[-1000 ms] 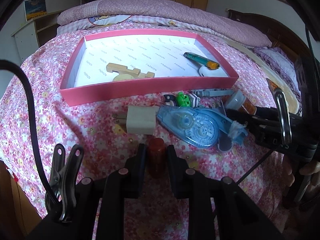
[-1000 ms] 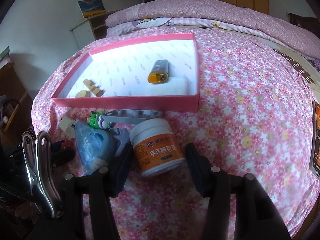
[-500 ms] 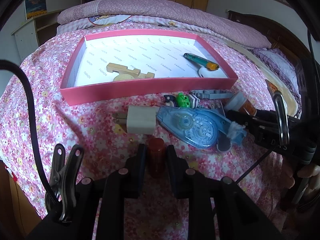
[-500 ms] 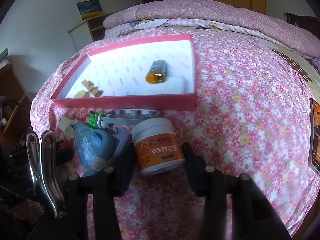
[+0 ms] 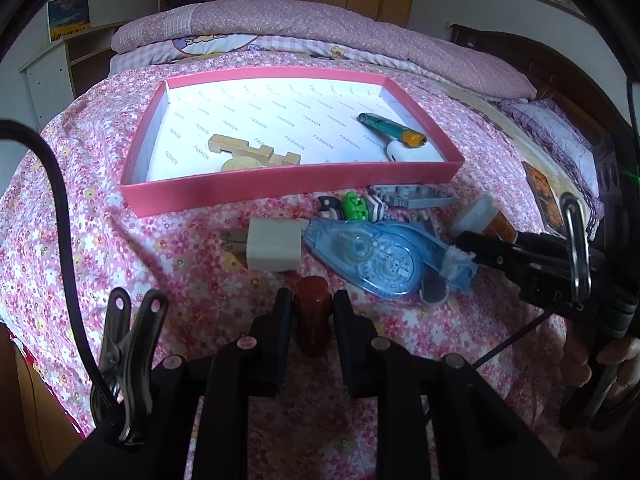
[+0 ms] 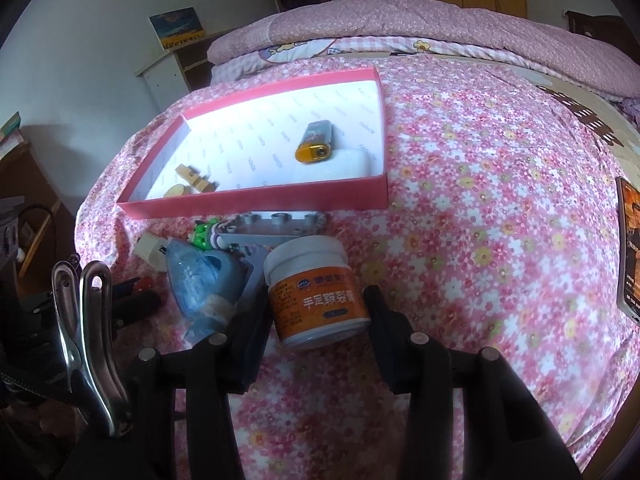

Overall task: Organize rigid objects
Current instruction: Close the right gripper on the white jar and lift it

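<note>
My left gripper [image 5: 312, 312] is shut on a small red-brown cylinder [image 5: 313, 312] that rests on the flowered bedspread. My right gripper [image 6: 316, 312] is open around an orange-and-white cream jar [image 6: 314, 296] lying on its side; the fingers stand close to its sides. A pink box [image 5: 280, 184] with a white floor holds a wooden piece [image 5: 252, 150], a lighter [image 5: 394, 130] and a white item [image 5: 400, 152]. In front of the box lie a white charger plug [image 5: 274, 248], a blue correction-tape dispenser [image 5: 372, 256], a green toy [image 5: 354, 206] and a grey brick piece [image 5: 412, 198].
The bed's front edge drops off at the left and below. A folded quilt [image 5: 320, 28] lies behind the box. A dark wooden headboard [image 5: 560, 64] and a flat printed card [image 6: 630, 248] are at the right. A shelf [image 6: 172, 64] stands by the wall.
My right gripper has narrowed around the jar and shifted slightly. My left gripper stays shut on the cylinder in the same spot.
</note>
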Demonstrator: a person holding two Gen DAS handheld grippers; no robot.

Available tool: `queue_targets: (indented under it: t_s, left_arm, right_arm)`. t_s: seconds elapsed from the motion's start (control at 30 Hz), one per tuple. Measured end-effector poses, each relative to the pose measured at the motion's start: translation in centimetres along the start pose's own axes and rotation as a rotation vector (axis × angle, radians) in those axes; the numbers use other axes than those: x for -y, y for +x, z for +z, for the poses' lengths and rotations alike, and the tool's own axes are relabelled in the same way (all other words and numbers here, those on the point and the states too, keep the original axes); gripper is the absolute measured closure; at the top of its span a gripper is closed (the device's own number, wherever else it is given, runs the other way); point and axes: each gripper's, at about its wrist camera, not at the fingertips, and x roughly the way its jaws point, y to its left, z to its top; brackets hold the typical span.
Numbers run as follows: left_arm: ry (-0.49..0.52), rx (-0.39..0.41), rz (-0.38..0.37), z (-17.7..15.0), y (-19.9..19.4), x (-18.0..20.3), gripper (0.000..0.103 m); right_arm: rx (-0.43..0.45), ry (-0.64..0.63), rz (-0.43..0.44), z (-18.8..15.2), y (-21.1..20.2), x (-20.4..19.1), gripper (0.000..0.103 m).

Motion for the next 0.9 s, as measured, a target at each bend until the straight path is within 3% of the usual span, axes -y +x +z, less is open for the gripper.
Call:
queue_targets:
  t_s: [0.9]
  left_arm:
    - [-0.039, 0.07, 0.002, 2.4, -2.5, -1.6, 0.081]
  right_arm:
    - [0.049, 0.017, 0.037, 0.4, -2.1, -0.1, 0.056]
